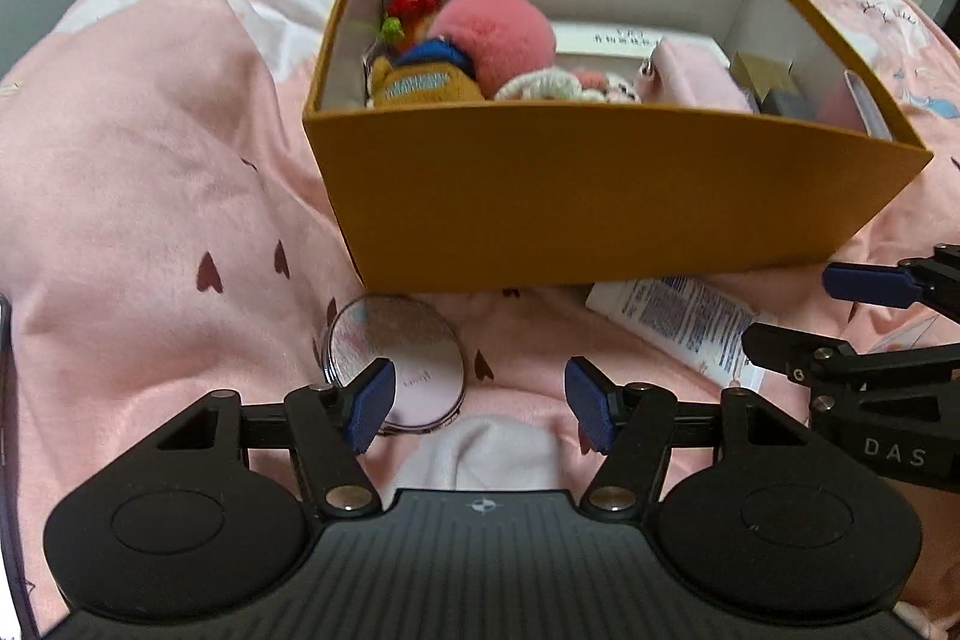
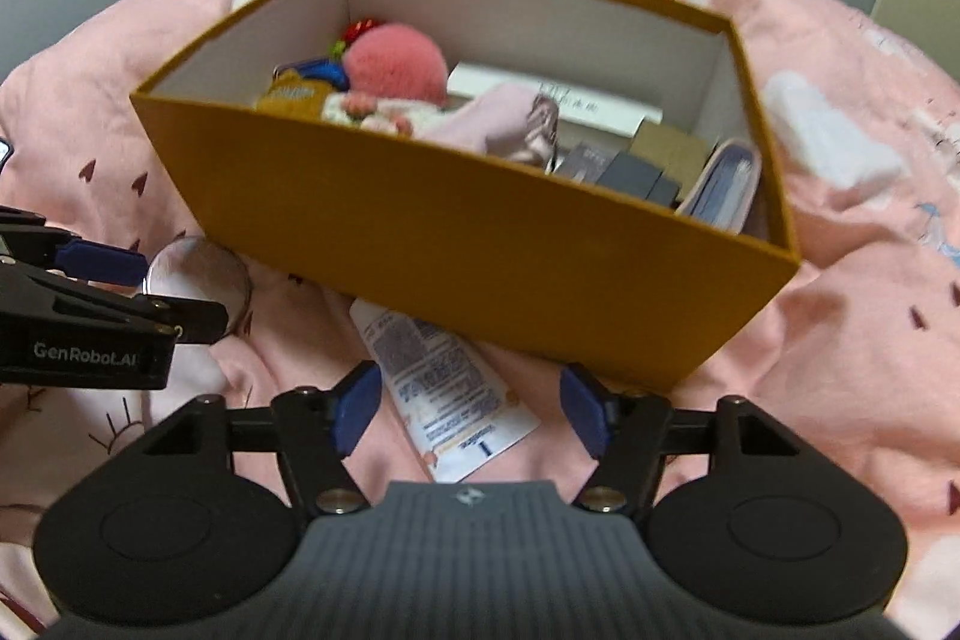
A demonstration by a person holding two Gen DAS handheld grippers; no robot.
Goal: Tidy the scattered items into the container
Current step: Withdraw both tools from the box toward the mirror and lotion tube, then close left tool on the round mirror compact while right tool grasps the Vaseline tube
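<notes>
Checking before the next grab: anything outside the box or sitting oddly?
Two items lie on the pink bedspread outside the orange cardboard box: a round compact mirror and a white printed tube, its far end hidden behind the box.

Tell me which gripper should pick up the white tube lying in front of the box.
Right. The white tube lies directly between the right gripper's open fingers, just in front of the orange box. The left gripper is lined up on the round compact mirror instead.
</notes>
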